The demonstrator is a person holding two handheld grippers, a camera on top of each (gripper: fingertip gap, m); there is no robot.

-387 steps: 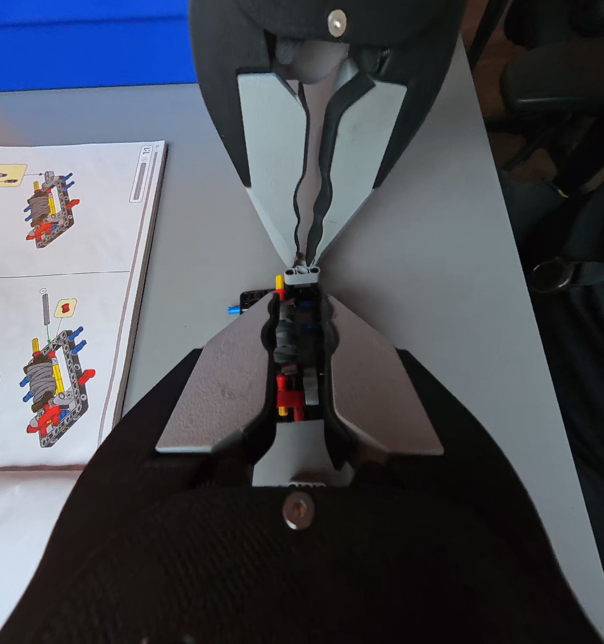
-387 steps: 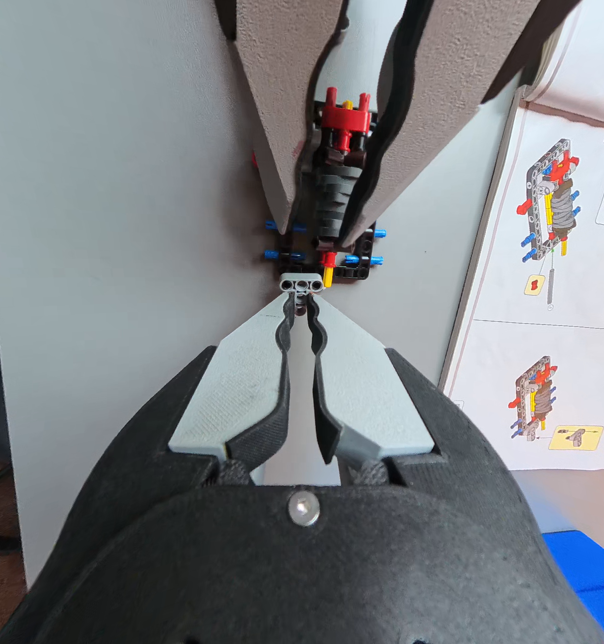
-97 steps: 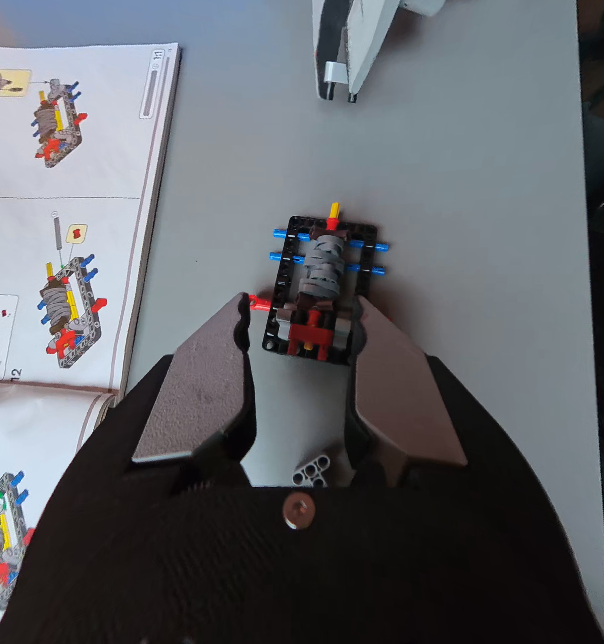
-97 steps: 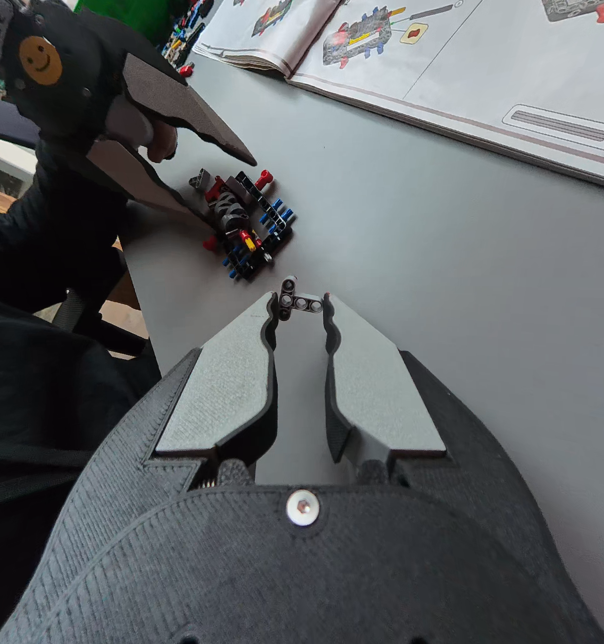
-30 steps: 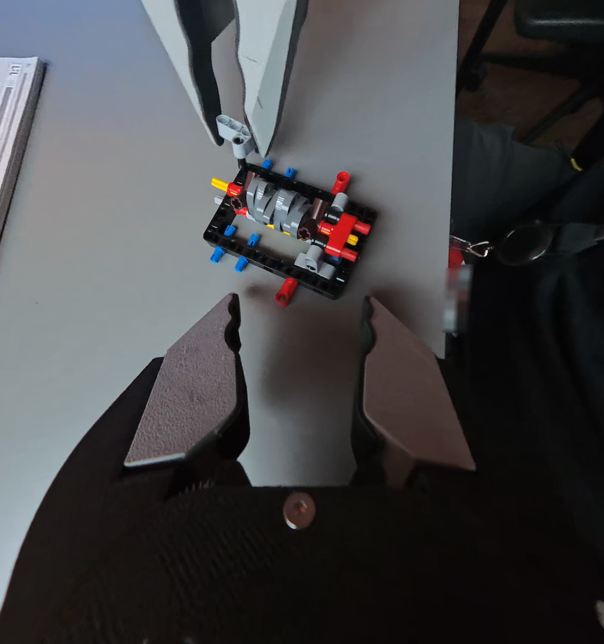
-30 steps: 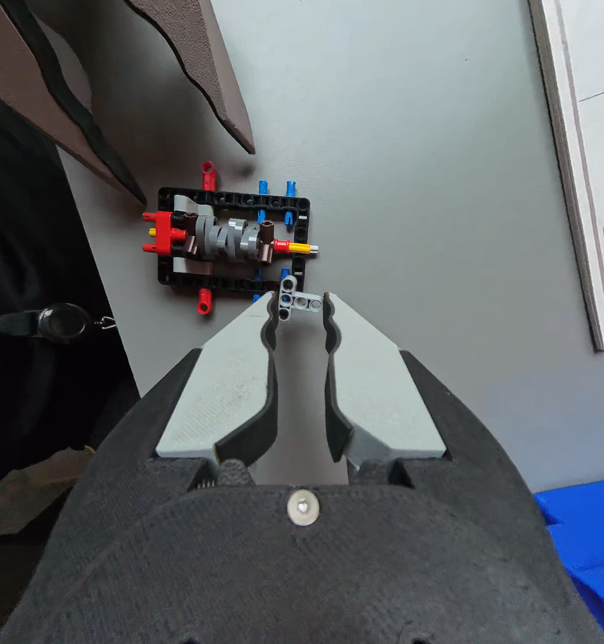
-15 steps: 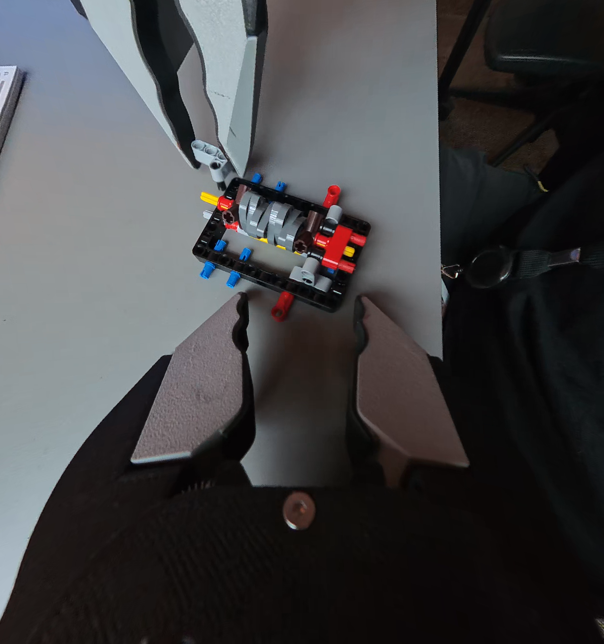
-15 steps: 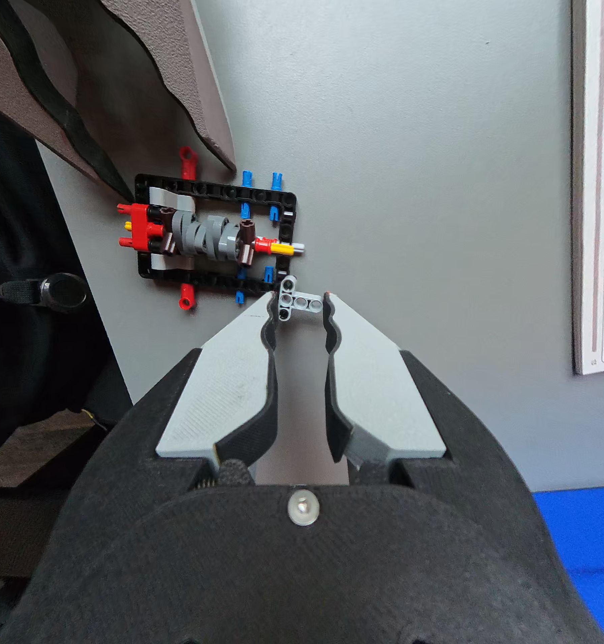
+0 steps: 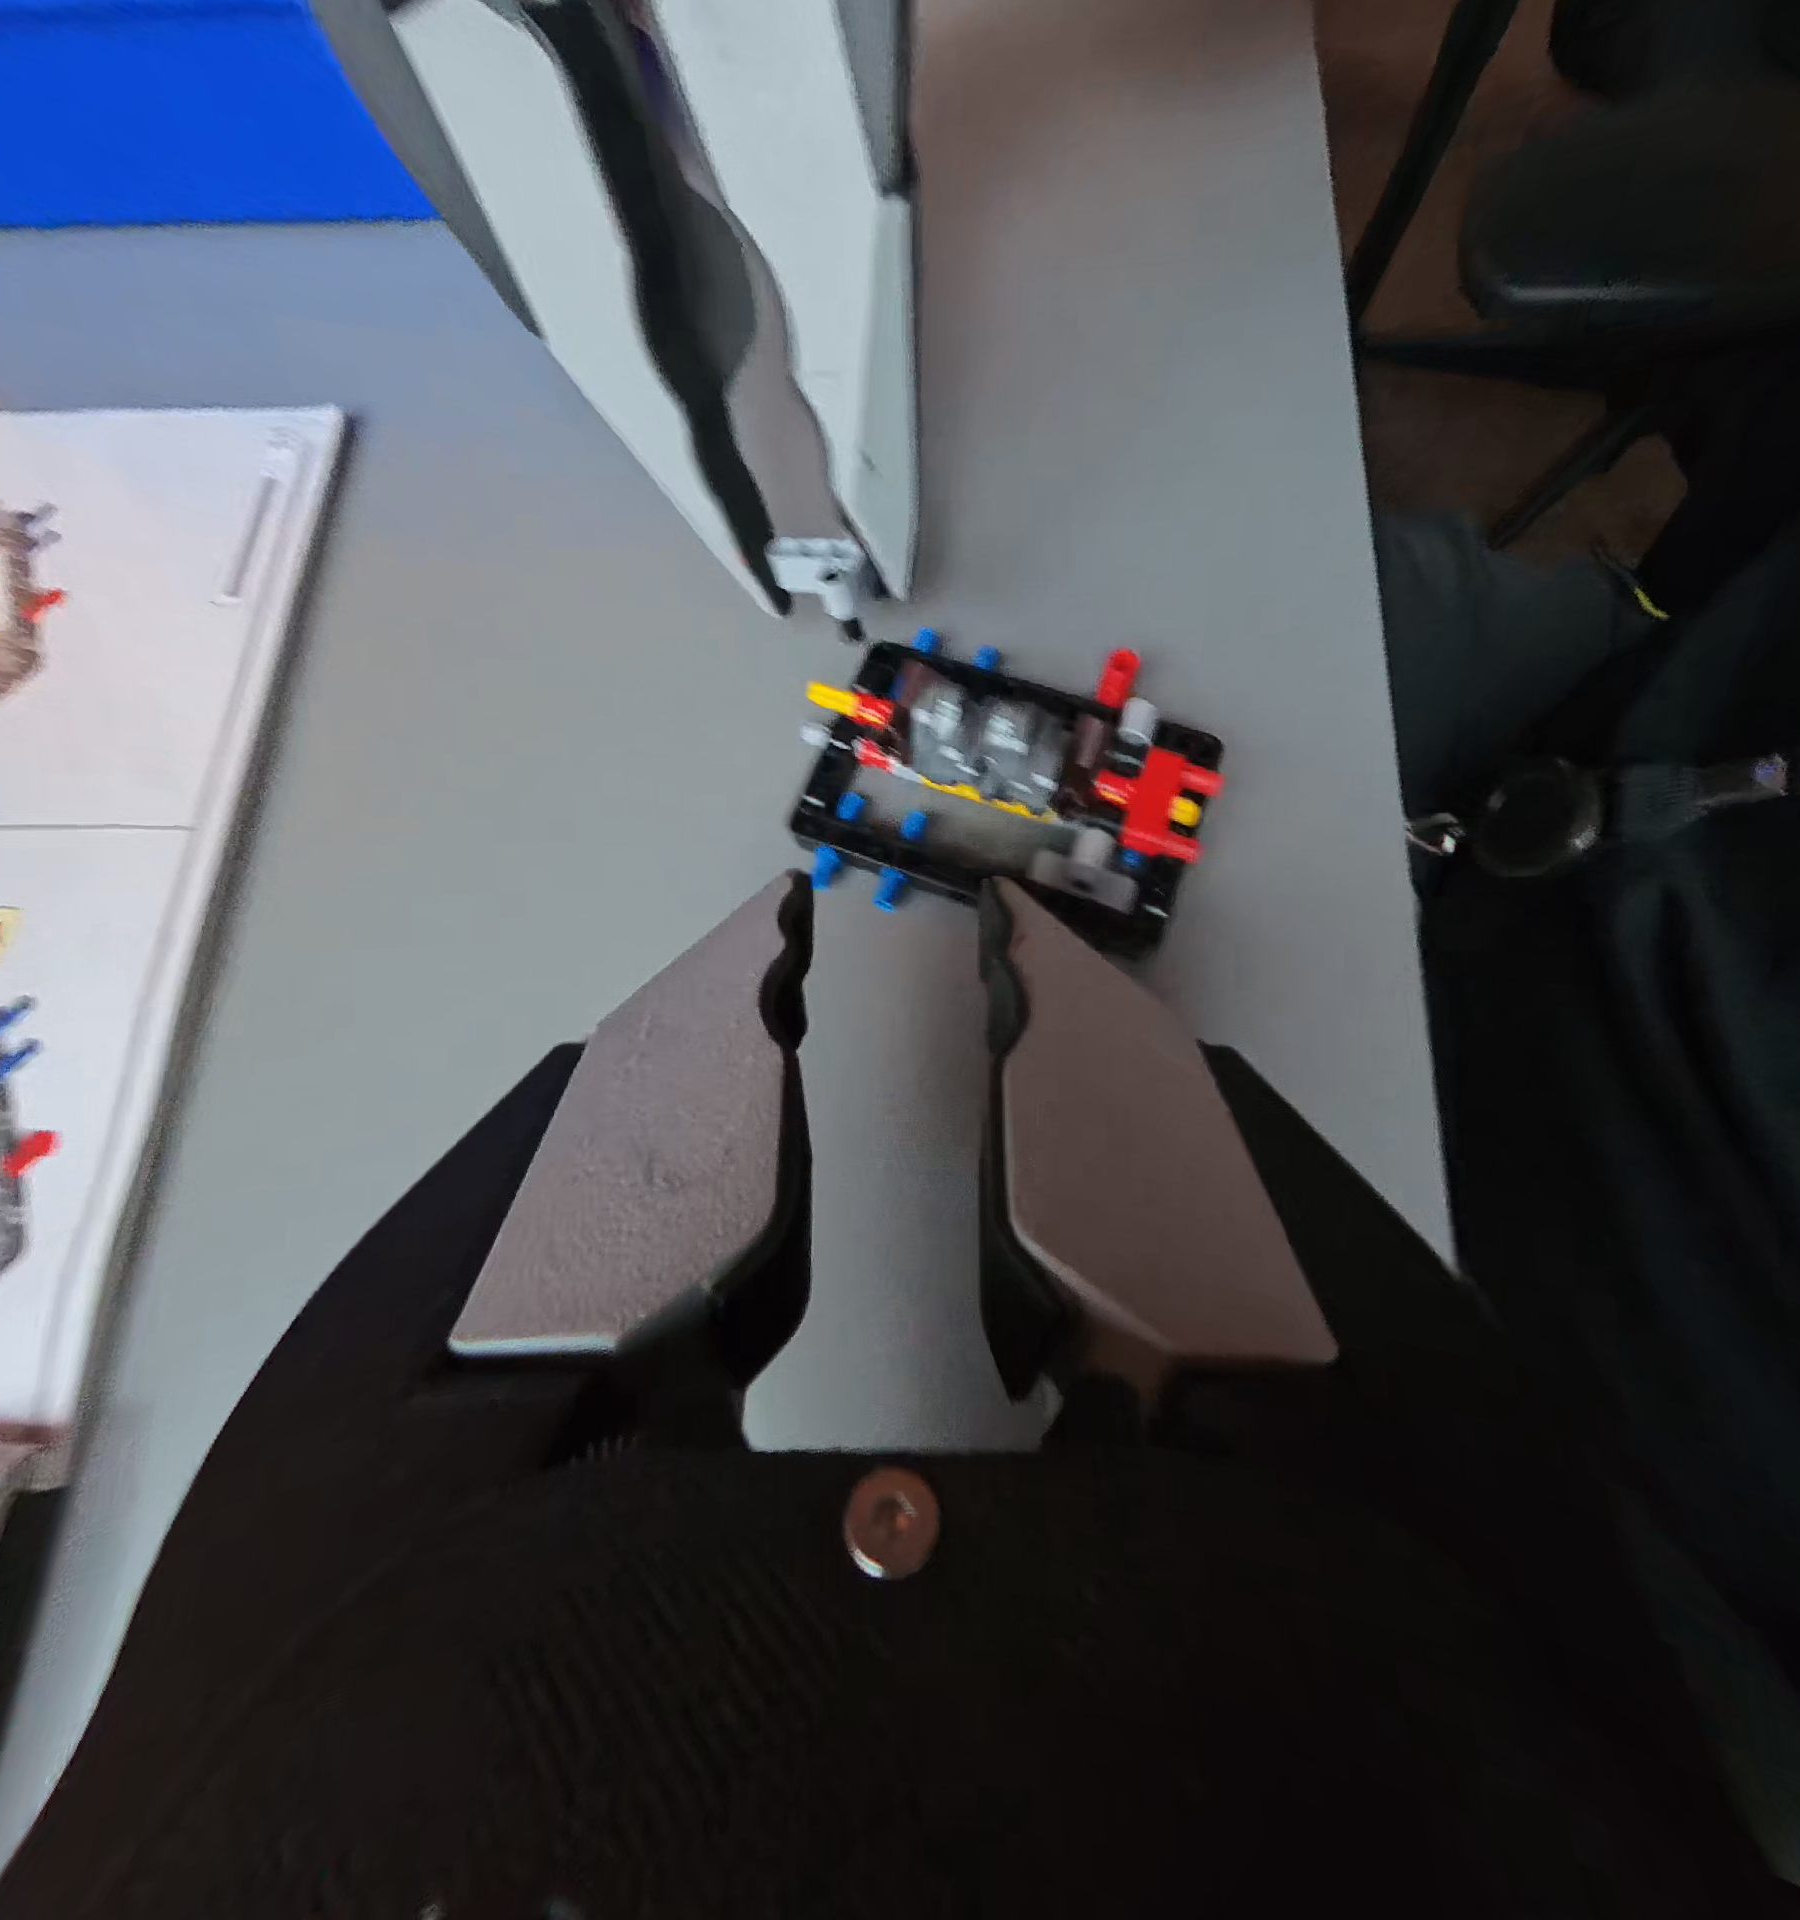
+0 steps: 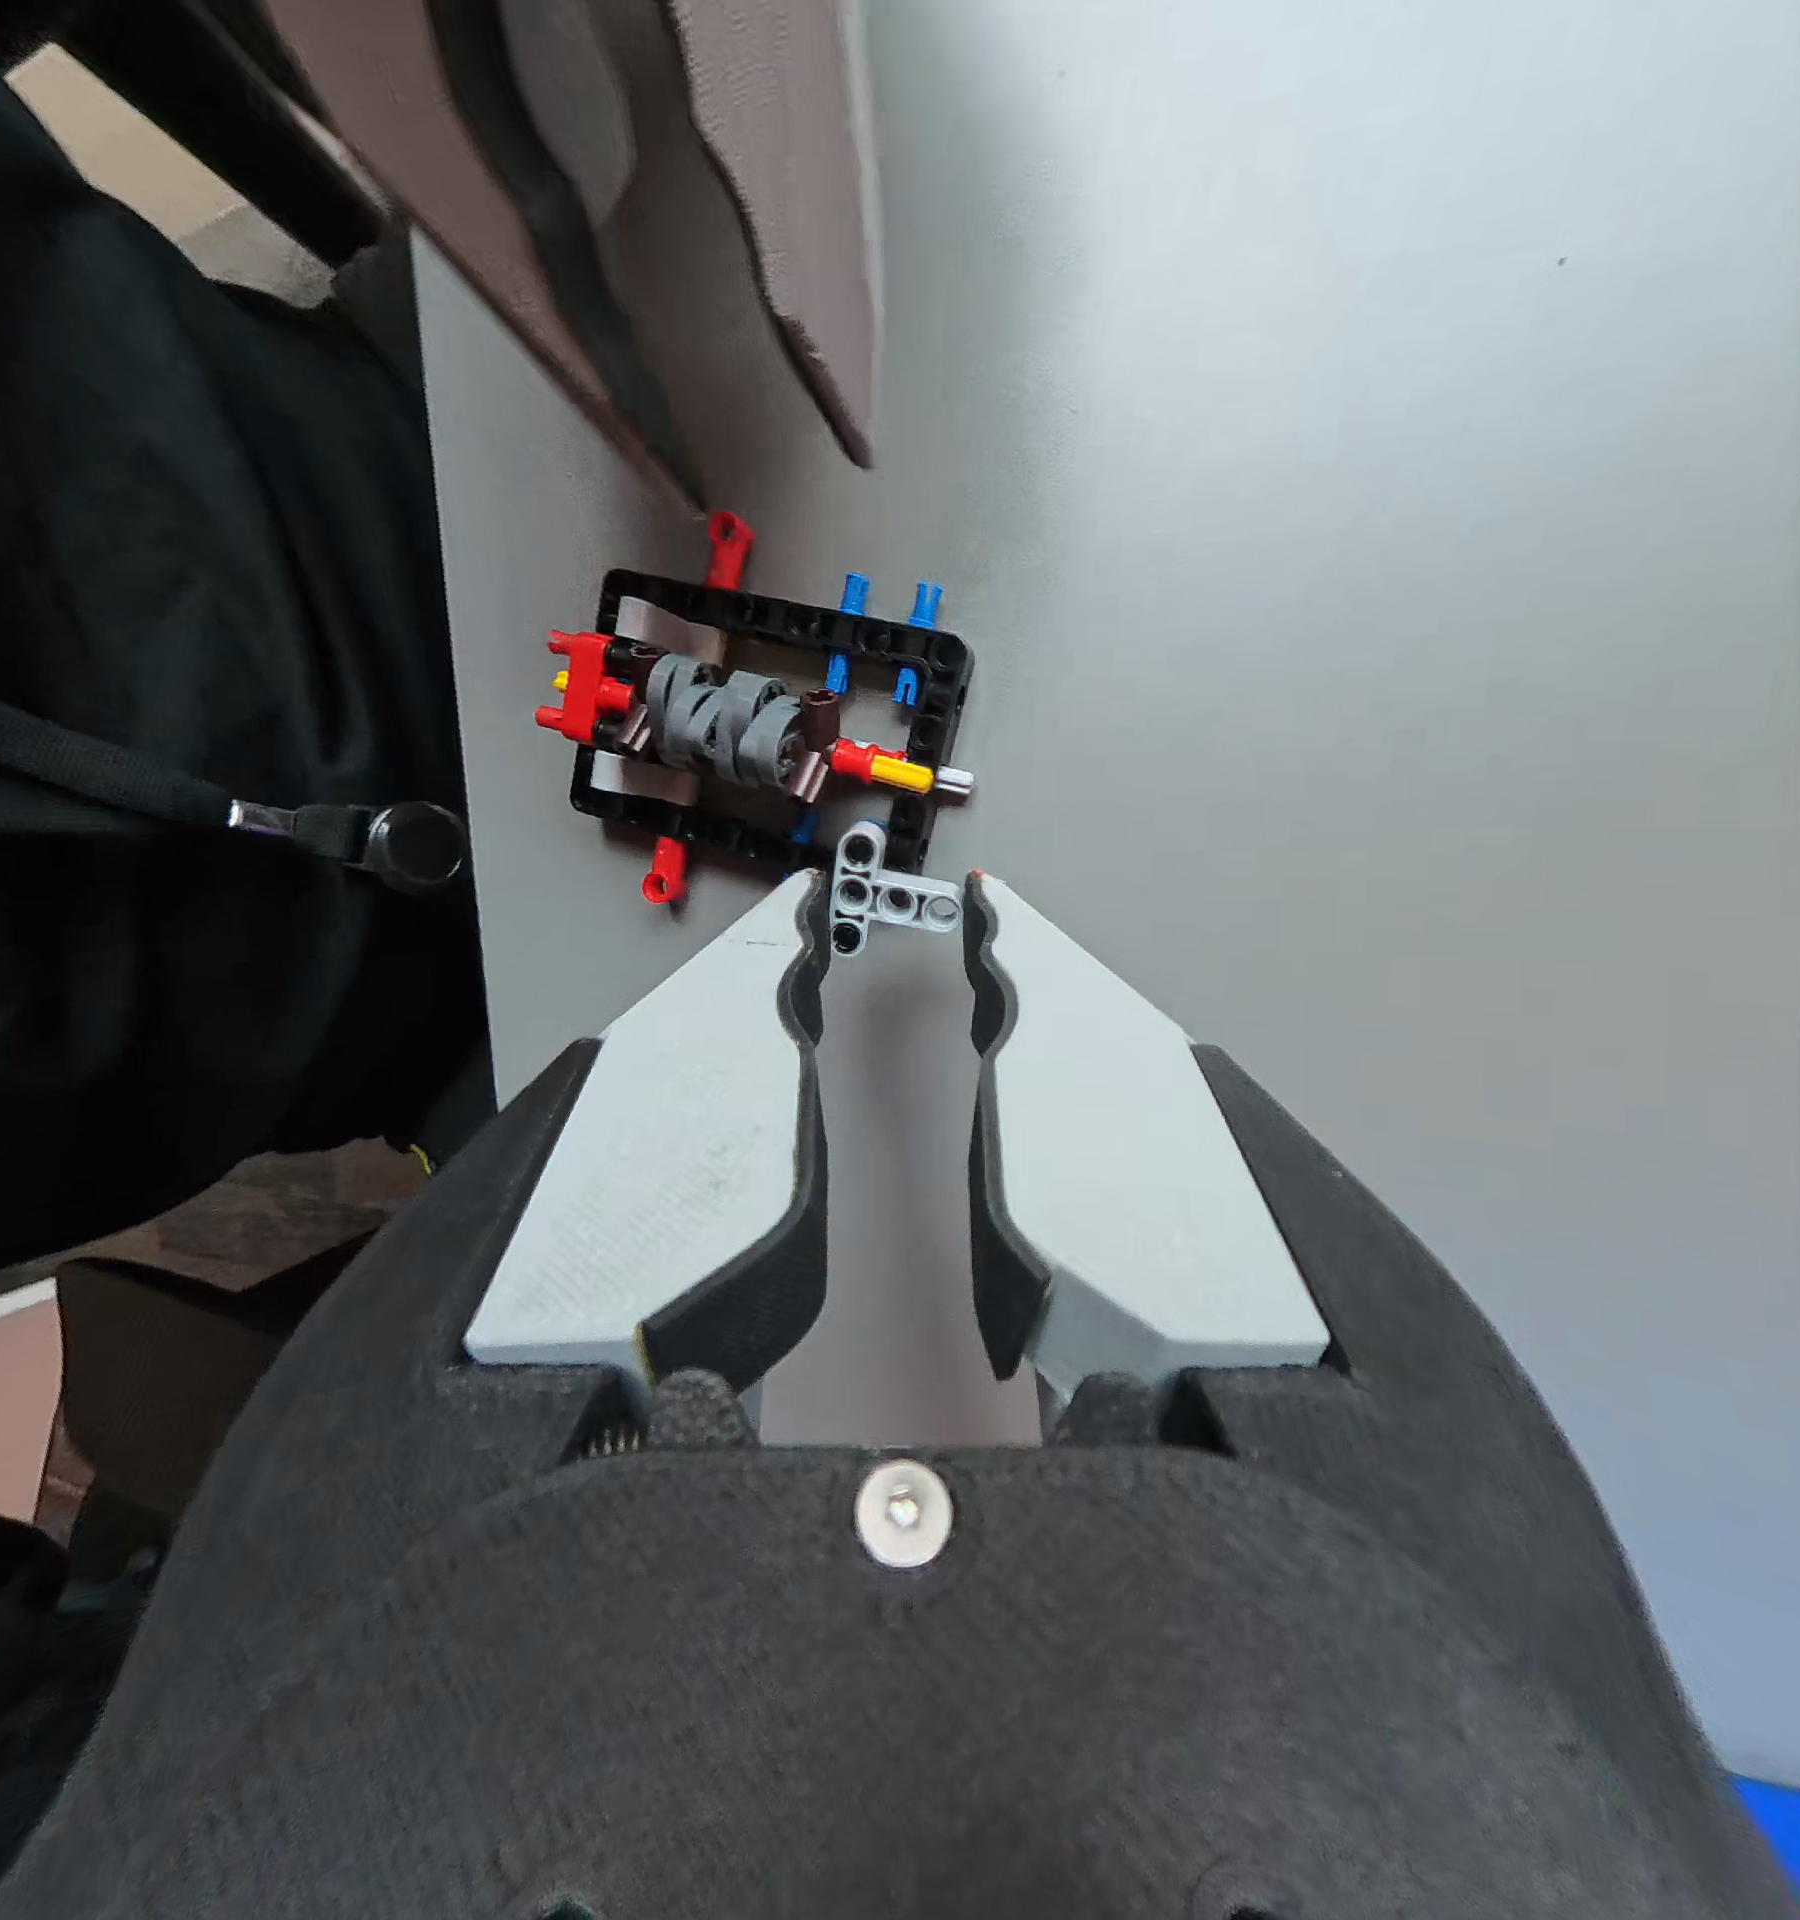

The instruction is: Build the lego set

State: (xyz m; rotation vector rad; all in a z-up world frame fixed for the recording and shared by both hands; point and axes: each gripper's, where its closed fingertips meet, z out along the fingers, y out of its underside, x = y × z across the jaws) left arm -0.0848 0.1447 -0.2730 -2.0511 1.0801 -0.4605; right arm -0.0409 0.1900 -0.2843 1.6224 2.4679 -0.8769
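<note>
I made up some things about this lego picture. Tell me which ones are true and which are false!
1. The right gripper is holding a light grey T-shaped piece. True.
2. The left gripper is squeezing the black frame. False: it is open and holds nothing.
3. The black frame lies flat on the grey table. True.
4. The grey twisty part inside the frame is green. False: it is dark grey.
5. An instruction booklet lies open on the table. True.
</note>
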